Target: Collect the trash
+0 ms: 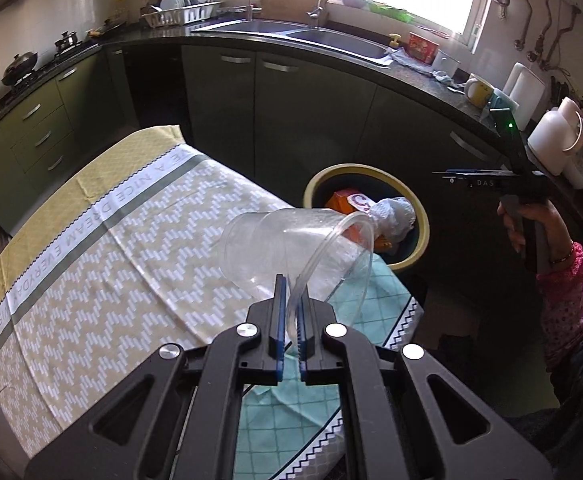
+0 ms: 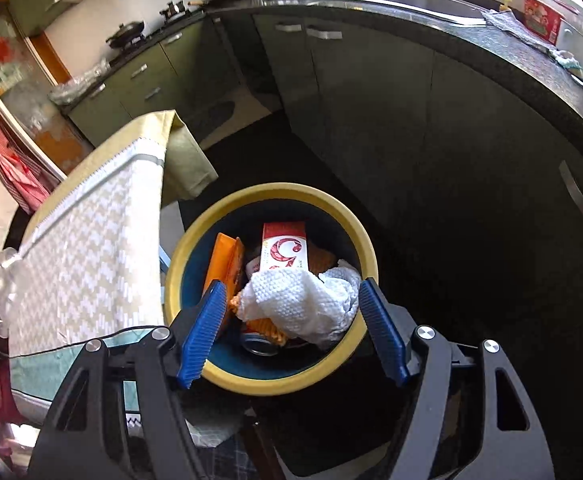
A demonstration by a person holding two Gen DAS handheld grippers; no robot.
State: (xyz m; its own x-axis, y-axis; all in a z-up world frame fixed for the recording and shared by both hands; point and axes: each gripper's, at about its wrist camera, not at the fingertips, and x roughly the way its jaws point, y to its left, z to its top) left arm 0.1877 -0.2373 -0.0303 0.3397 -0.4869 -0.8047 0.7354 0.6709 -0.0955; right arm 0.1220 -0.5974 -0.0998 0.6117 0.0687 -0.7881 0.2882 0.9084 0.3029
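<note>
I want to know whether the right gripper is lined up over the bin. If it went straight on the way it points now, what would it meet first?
Most likely the crumpled white paper towel lying on top of the trash in the yellow-rimmed bin. It sits between the open fingers of the right gripper, though depth is unclear.

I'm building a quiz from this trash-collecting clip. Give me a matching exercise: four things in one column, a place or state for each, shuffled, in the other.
Things:
1. clear plastic cup
2. crumpled white paper towel
3. left tongs
4. right tongs

Places or states:
A. open, above the yellow-rimmed bin
B. lying on top of the trash in the bin
C. tilted on its side, held by its rim
D. shut on a thin rim, over the table

Pairs: 1-C, 2-B, 3-D, 4-A
</note>
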